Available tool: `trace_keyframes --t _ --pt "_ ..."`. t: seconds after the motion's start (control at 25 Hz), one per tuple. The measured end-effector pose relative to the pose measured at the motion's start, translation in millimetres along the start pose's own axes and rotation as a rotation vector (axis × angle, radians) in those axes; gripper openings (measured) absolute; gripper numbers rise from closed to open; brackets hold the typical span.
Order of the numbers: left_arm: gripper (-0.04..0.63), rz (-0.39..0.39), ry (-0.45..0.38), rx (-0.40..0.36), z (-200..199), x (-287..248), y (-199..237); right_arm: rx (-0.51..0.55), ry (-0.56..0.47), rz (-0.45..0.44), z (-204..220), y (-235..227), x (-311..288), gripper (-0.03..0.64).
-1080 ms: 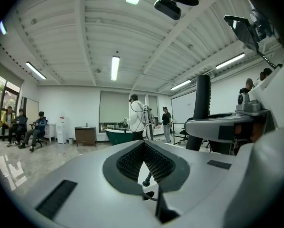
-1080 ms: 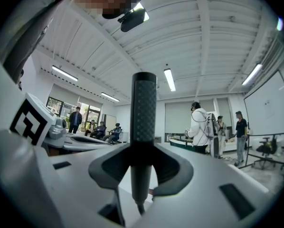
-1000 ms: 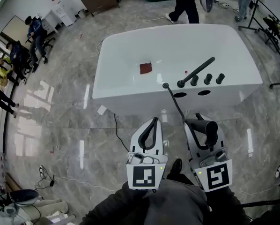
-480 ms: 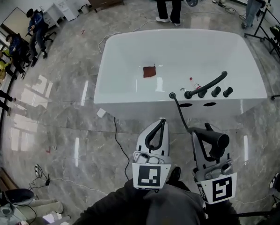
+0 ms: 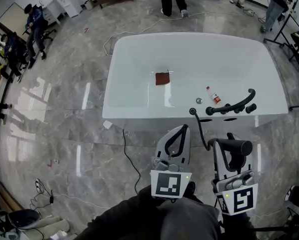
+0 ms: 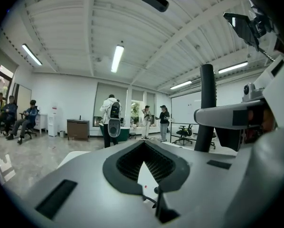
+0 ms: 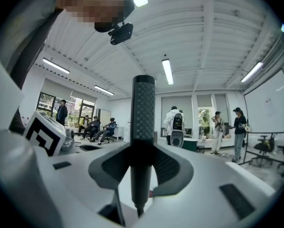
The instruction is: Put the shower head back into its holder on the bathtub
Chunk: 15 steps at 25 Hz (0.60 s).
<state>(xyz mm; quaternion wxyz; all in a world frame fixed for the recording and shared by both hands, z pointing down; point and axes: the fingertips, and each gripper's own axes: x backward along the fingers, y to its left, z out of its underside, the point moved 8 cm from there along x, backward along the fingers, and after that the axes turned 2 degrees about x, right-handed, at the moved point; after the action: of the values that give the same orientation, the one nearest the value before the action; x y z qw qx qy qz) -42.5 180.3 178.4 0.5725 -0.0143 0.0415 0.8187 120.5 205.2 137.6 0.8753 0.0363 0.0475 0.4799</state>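
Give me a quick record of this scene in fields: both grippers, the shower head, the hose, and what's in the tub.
left hand-held gripper: jaws together, nothing between them
right hand-held gripper: shut on the shower head
shower head position: held short of the bathtub, not yet in its holder
hose: runs from the tub's near rim to the shower head
faucet: black, on the near rim
inside tub: dark red cloth, small bottle
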Motion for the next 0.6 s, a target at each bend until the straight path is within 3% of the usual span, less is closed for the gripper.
trace_keyframes --t 0.28,0.6 --pt "0.003 0.091 0.015 -0.014 -5.8 -4.3 9.4 0.011 0.007 0.056 -13.6 2.4 -24.0 0.140" --pt "0.003 0.089 0.023 0.008 1.6 -20.2 26.3 0.026 0.013 0.068 -13.8 -1.2 -42.6 0.140"
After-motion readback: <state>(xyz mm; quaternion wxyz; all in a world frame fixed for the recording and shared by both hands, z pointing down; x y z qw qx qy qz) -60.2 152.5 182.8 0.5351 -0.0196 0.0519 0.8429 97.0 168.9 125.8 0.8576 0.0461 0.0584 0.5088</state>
